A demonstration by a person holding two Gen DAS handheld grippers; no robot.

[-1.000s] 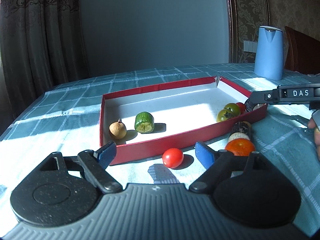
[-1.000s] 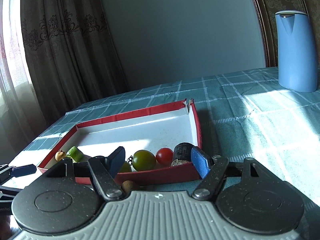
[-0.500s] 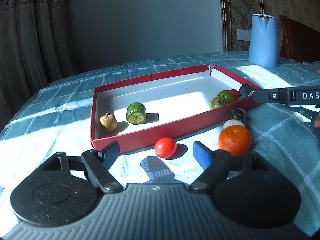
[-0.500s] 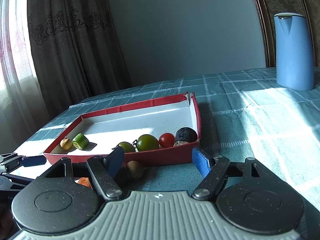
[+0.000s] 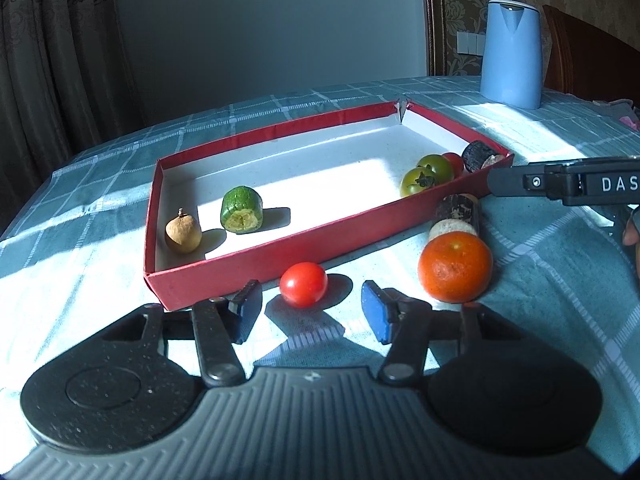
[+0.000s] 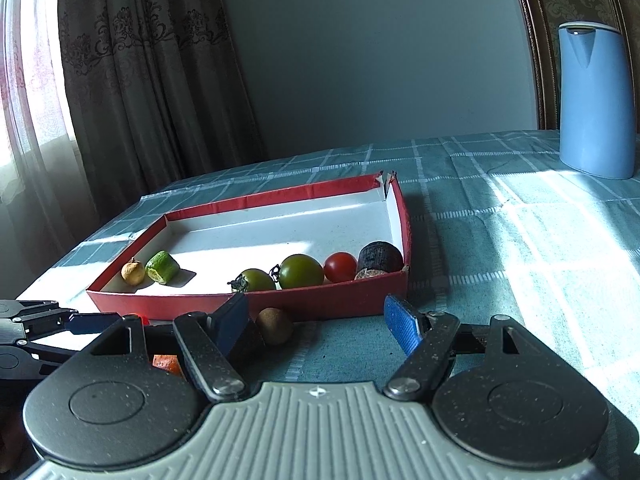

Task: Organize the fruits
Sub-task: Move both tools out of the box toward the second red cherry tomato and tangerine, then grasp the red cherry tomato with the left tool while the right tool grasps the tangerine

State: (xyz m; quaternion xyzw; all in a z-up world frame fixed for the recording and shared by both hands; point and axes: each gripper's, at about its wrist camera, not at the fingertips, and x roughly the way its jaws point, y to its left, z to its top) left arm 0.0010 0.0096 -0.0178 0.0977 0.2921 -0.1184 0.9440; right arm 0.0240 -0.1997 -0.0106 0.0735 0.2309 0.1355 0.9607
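Observation:
A red tray with a white floor holds a brown longan, a green cucumber piece, two green tomatoes, a red tomato and a dark chunk. Outside its near wall lie a red cherry tomato, an orange and a dark cut piece. My left gripper is open, with the cherry tomato just ahead between its fingers. My right gripper is open and empty in front of the tray, near a small brown fruit.
A blue kettle stands at the back right on the checked teal tablecloth. Curtains hang at the left. The right gripper's arm reaches in from the right in the left wrist view.
My left gripper has closed in on the cherry tomato and the orange. My right gripper has drawn back from the tray, so the brown fruit now shows in front of it.

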